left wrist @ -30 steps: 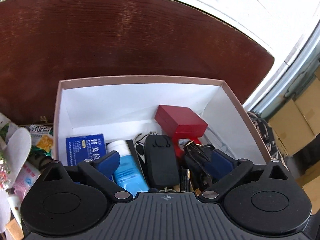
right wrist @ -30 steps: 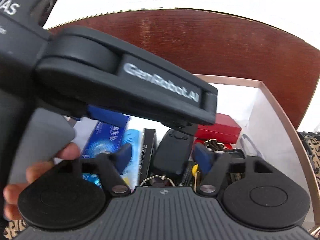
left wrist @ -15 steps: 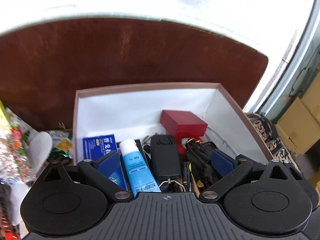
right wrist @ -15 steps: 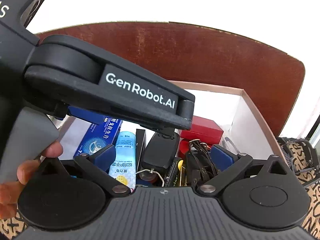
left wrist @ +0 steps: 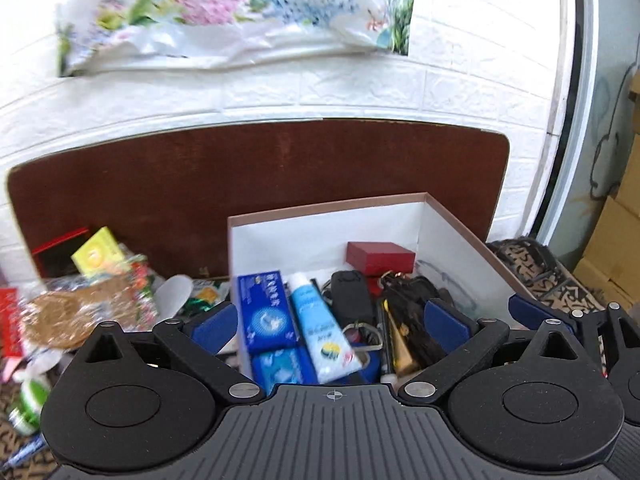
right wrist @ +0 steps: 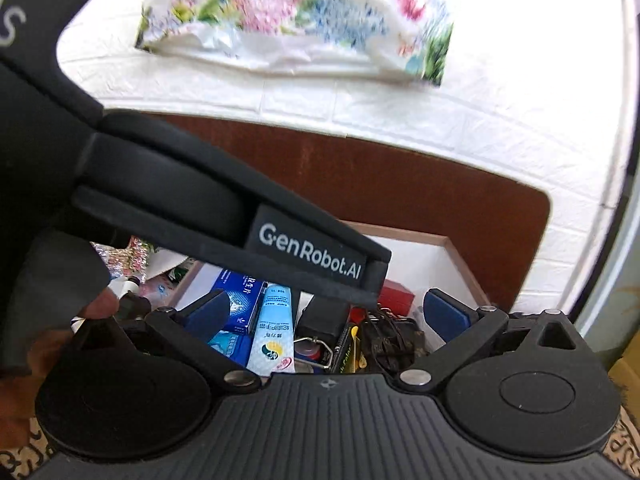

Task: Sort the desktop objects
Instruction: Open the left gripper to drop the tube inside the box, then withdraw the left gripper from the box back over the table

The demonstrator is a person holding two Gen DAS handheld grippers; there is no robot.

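Observation:
An open pink-rimmed box (left wrist: 328,205) with white walls stands on the brown table (left wrist: 280,168). Inside lie a blue carton (left wrist: 264,312), a light-blue tube (left wrist: 320,328), a black fob (left wrist: 352,300), a red case (left wrist: 380,258) and dark tangled cords (left wrist: 412,304). My left gripper (left wrist: 330,324) hangs open above the box's near side with nothing between its pads. In the right wrist view my right gripper (right wrist: 326,312) is wide open and empty over the same box (right wrist: 452,248). The left gripper's body (right wrist: 240,216) crosses that view, held by a person's finger (right wrist: 102,304).
Left of the box is a heap of loose items: a yellow carton (left wrist: 100,256), an open red case (left wrist: 56,248), a gold foil packet (left wrist: 60,320), a green bottle (left wrist: 30,400). A floral cloth (left wrist: 240,12) hangs on the white brick wall. Cardboard cartons (left wrist: 616,248) stand at the right.
Both grippers have drawn back and risen from the box, so the wall and floral cloth now show. The right gripper's jaws have spread wider. The left view has swung left.

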